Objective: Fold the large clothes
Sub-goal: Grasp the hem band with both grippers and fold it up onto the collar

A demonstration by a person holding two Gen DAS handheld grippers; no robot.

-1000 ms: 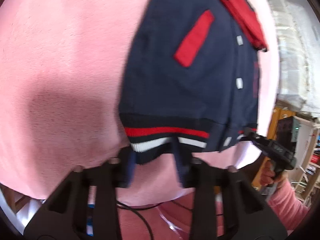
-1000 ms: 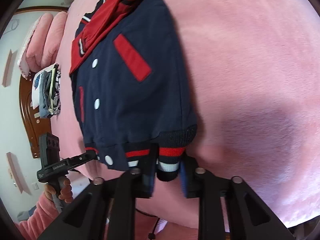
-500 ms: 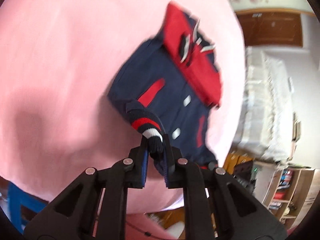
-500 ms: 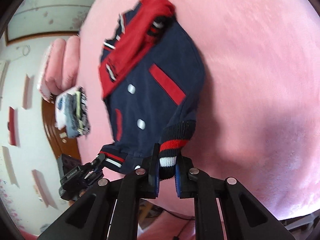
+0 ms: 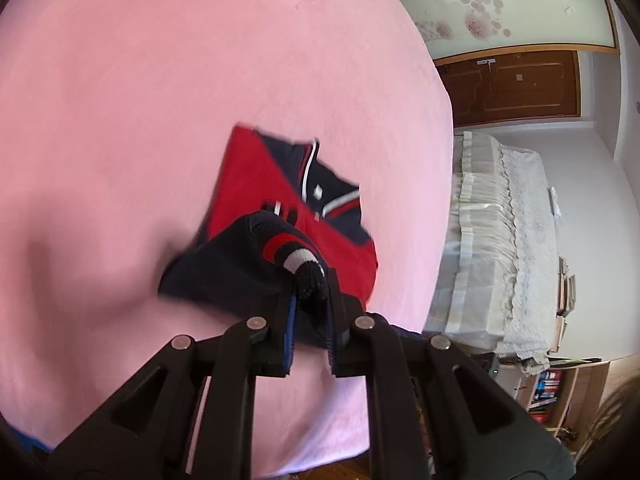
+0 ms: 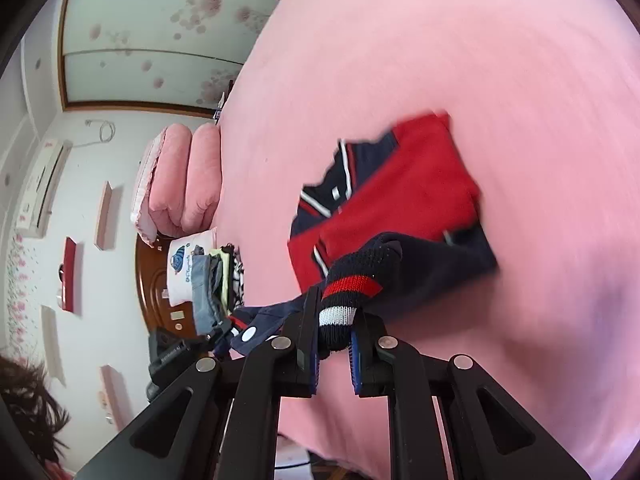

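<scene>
A navy and red varsity jacket (image 5: 256, 196) lies on the pink bed (image 5: 160, 80). Its bottom half is lifted and doubled over toward the collar. My left gripper (image 5: 310, 300) is shut on the striped knit hem (image 5: 294, 252) at one corner. My right gripper (image 6: 336, 328) is shut on the striped hem (image 6: 344, 292) at the other corner. The jacket's red sleeves and collar show in the right wrist view (image 6: 400, 184). The left gripper also shows in the right wrist view (image 6: 180, 352), holding the hem.
A stack of folded clothes (image 6: 208, 276) sits at the bed's edge by pink pillows (image 6: 184, 180). A white covered bed or sofa (image 5: 504, 240) and a bookshelf (image 5: 552, 388) stand beyond the pink bed's edge. A wooden door (image 5: 512, 84) is behind.
Both grippers closed on the hem corners, lifted them off the bed and carried them up and forward over the jacket toward the collar, folding the lower half over.
</scene>
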